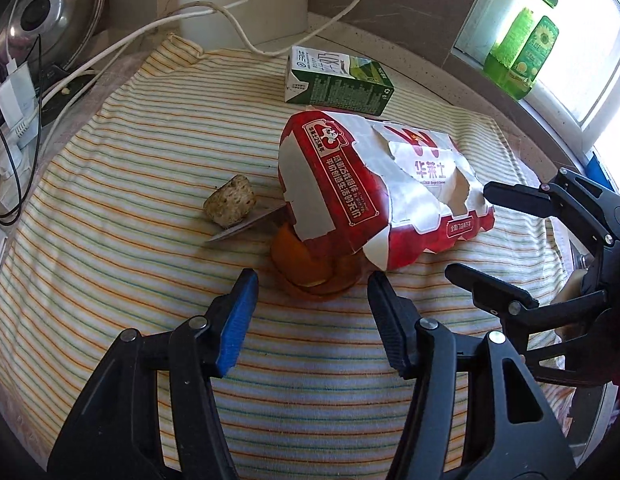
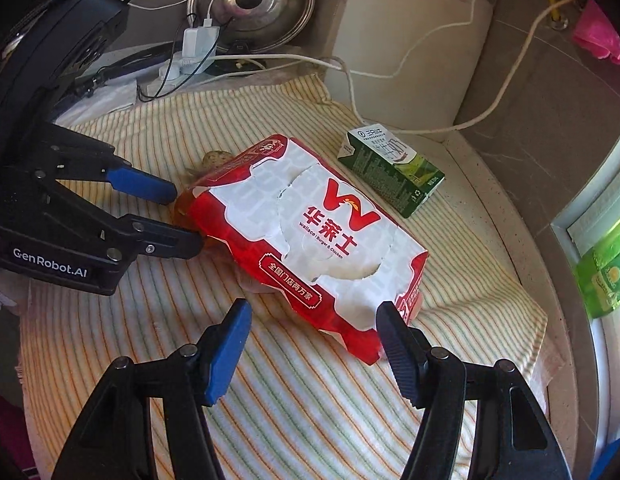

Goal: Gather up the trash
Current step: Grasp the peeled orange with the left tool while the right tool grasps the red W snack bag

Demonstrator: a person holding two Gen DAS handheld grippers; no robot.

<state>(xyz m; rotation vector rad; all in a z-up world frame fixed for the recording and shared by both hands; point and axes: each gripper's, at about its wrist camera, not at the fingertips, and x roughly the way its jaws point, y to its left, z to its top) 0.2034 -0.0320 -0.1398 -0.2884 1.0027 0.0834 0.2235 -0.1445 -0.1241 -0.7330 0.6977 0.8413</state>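
Observation:
A torn red and white burger box (image 1: pixel 374 188) (image 2: pixel 310 240) lies on a striped cloth (image 1: pixel 150 184) (image 2: pixel 310 400). An orange peel (image 1: pixel 310 272) sticks out from under its near end. A brownish food scrap (image 1: pixel 230 206) (image 2: pixel 216 158) lies beside it. A green milk carton (image 1: pixel 336 82) (image 2: pixel 394 172) lies behind. My left gripper (image 1: pixel 312 284) (image 2: pixel 186 216) is open, its fingers either side of the peel. My right gripper (image 2: pixel 310 316) (image 1: pixel 466 232) is open at the box's other end.
A metal pot lid (image 1: pixel 42 16) (image 2: pixel 250 4), a power strip (image 2: pixel 186 68) with a charger (image 1: pixel 16 96) and white cables (image 1: pixel 214 12) lie at the back. A green bottle (image 1: pixel 522 52) stands on the window sill. The counter edge runs along the window side.

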